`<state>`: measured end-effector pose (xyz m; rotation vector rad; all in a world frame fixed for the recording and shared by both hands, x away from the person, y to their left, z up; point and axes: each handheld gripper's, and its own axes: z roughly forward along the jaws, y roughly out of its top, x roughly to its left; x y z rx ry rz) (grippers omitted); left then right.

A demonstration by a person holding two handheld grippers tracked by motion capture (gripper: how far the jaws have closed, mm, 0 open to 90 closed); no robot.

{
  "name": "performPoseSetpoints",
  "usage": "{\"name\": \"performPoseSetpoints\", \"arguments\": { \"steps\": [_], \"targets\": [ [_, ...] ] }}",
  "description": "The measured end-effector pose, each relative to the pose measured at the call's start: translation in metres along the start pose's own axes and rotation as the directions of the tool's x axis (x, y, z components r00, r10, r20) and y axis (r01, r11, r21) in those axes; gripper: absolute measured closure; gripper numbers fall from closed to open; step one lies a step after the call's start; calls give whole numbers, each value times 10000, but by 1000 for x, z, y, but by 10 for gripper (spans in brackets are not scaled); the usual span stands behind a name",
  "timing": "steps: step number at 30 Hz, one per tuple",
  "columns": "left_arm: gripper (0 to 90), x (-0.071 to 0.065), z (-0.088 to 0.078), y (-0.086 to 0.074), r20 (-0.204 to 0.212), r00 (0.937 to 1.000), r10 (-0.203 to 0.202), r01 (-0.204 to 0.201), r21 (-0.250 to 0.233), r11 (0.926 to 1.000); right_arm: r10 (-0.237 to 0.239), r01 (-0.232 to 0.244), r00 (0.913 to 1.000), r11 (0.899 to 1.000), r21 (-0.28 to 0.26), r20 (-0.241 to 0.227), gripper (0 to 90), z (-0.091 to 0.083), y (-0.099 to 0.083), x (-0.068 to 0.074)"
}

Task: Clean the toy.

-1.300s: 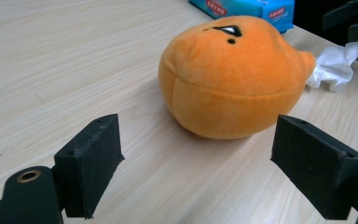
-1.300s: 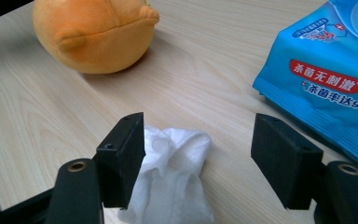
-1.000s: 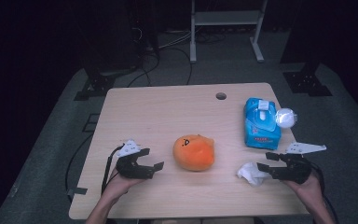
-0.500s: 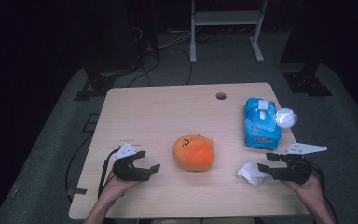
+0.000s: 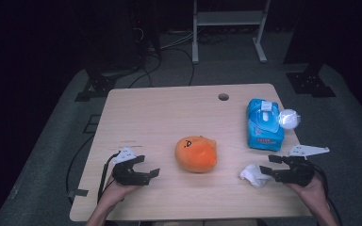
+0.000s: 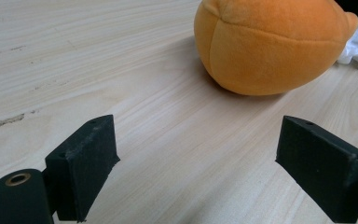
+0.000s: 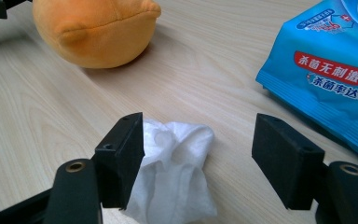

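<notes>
Though spread wide, right gripper (image 7: 198, 140) jaws only partly around the crumpled wipe (image 7: 177, 158), just right of the orange plush toy (image 5: 195, 153): touching the jaw nearer the toy, apart from the other. Risks shoving the tissue sideways or pinching a mere corner if closed off-centre; soft folds, probably quick to slip. Left gripper (image 5: 143, 172), left of the toy, likewise agape, empty. Farther right of the toy, wipe pack (image 5: 264, 125), perhaps near enough to snag.

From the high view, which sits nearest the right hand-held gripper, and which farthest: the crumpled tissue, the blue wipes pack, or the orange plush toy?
From the right hand-held gripper:
1. Crumpled tissue, right at its jaws.
2. Blue wipes pack, farther back on the table.
3. Orange plush toy, at the table's middle.
</notes>
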<state>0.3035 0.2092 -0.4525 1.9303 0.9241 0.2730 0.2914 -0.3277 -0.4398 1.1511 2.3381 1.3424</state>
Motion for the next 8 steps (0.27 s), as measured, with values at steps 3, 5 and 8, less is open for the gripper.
{"name": "performPoseSetpoints", "arguments": {
  "steps": [3, 5, 8],
  "targets": [
    [117, 1, 0, -1, -16, 10000, -1, 1, -4, 10000, -22, 22, 10000, 10000, 12, 7, 329, 0, 0, 0],
    [116, 1, 0, -1, -43, 10000, 10, -10, 4, 10000, -22, 22, 10000, 10000, 8, 9, 329, 0, -1, 0],
    [114, 1, 1, -2, -68, 10000, -26, 26, 8, 10000, -75, 75, 10000, 10000, 44, 18, 329, 1, -1, 1]
  ]
}}
